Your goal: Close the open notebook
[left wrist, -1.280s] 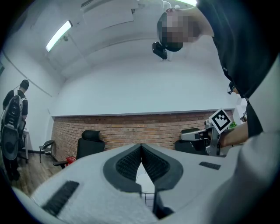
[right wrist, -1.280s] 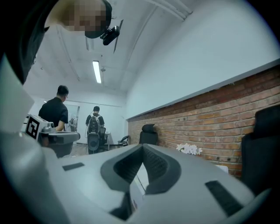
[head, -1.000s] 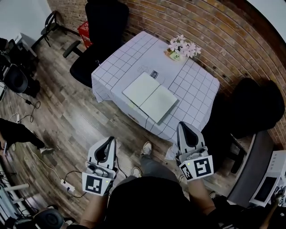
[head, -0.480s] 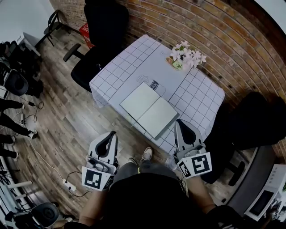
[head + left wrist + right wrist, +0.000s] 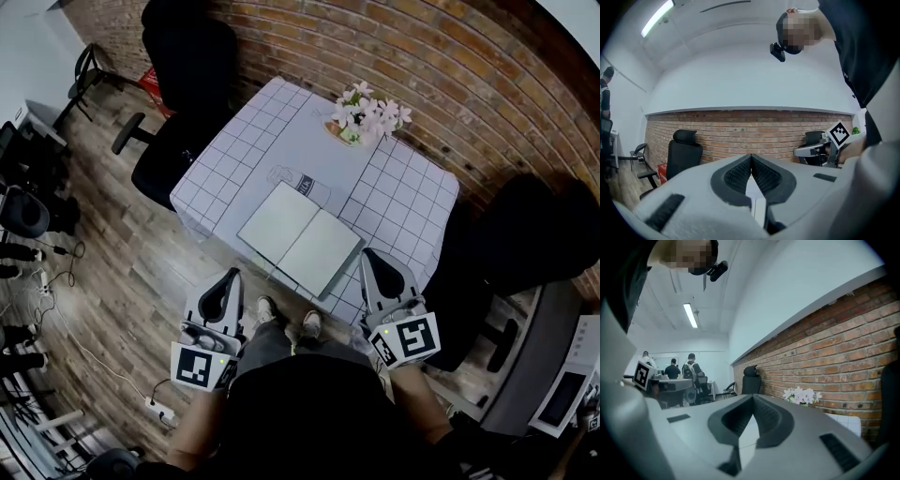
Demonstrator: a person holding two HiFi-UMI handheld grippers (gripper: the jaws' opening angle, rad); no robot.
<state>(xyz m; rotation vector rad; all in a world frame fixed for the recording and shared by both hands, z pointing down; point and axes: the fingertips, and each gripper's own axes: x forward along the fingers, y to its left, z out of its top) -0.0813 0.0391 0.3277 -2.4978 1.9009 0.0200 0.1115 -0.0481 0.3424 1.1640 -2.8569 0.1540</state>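
An open notebook (image 5: pixel 300 236) with blank pale pages lies flat near the front edge of a small table (image 5: pixel 244 141) covered by a white grid cloth. My left gripper (image 5: pixel 228 277) hovers short of the table's front left, its jaws shut with nothing between them. My right gripper (image 5: pixel 371 255) hovers at the table's front right, just right of the notebook, jaws shut and empty too. In the left gripper view the left gripper (image 5: pixel 751 157) points level at the brick wall. In the right gripper view the right gripper (image 5: pixel 753 398) points level along the wall.
A pot of pink and white flowers (image 5: pixel 367 114) stands at the table's far side by the brick wall (image 5: pixel 450 84). A small card (image 5: pixel 307 187) lies beyond the notebook. Black office chairs (image 5: pixel 178 56) stand at the far left and right (image 5: pixel 525 234). Cables and a power strip (image 5: pixel 157 409) lie on the wood floor.
Both grippers have moved forward toward the table, which now sits closer and more centred below me. Their jaws stay shut. The notebook has not moved.
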